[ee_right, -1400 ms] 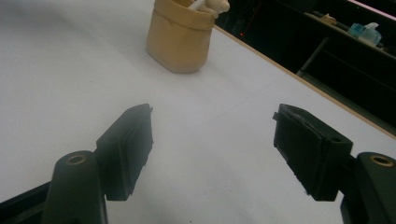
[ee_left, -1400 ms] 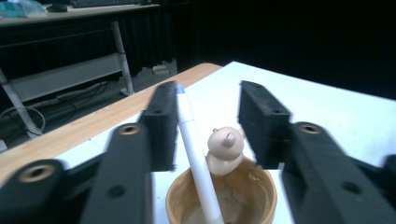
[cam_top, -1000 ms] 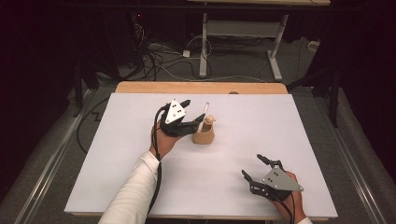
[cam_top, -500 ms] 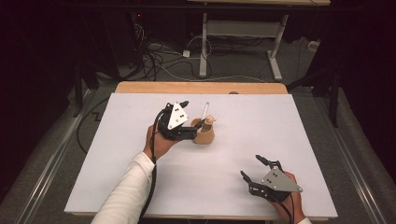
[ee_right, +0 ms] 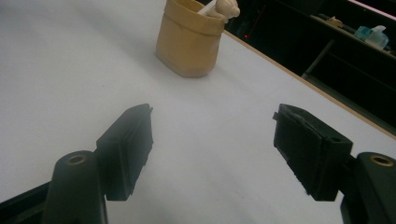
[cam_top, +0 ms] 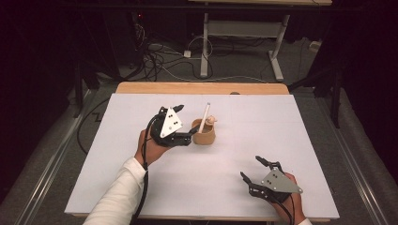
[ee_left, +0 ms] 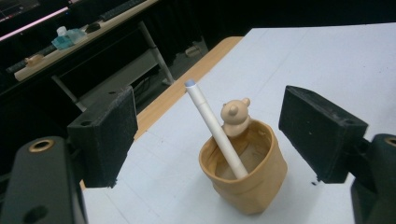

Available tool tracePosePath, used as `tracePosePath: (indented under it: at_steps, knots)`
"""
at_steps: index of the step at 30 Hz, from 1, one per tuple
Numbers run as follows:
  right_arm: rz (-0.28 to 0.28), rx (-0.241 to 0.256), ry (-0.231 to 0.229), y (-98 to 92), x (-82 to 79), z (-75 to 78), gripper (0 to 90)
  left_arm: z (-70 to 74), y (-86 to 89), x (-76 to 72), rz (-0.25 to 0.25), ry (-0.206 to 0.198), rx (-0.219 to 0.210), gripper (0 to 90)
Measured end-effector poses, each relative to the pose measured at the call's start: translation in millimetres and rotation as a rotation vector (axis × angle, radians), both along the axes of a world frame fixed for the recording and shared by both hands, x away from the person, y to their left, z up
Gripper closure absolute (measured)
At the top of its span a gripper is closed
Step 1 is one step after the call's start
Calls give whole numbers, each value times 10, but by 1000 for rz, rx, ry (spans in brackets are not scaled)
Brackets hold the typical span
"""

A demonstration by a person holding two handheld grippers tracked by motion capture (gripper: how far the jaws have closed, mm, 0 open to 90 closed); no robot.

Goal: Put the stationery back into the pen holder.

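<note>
Your left gripper (ee_left: 208,140) had its jaws spread wide on either side of the tan cup (ee_left: 243,175), just short of it and not touching, with the white pen (ee_left: 215,128) leaning inside it, while your right gripper (ee_right: 212,154) rested spread apart, well away from the cup.

No text, label, brand or number is readable — not on anything here.
</note>
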State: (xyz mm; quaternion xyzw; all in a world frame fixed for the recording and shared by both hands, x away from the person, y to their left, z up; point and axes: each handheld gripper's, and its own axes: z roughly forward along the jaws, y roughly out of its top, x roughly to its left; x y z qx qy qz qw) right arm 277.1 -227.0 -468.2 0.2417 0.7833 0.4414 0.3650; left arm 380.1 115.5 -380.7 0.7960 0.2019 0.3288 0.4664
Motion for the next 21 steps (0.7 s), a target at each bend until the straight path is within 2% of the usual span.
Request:
tracePosePath:
  at_steps: [17, 21]
  knots:
    - [5, -2, -2, 14, -10, 9, 281, -29, 165, -279, -25, -32, 33, 189]
    - [6, -1, -2, 18, -13, 9, 281, -57, 215, -346, -25, -36, 30, 189]
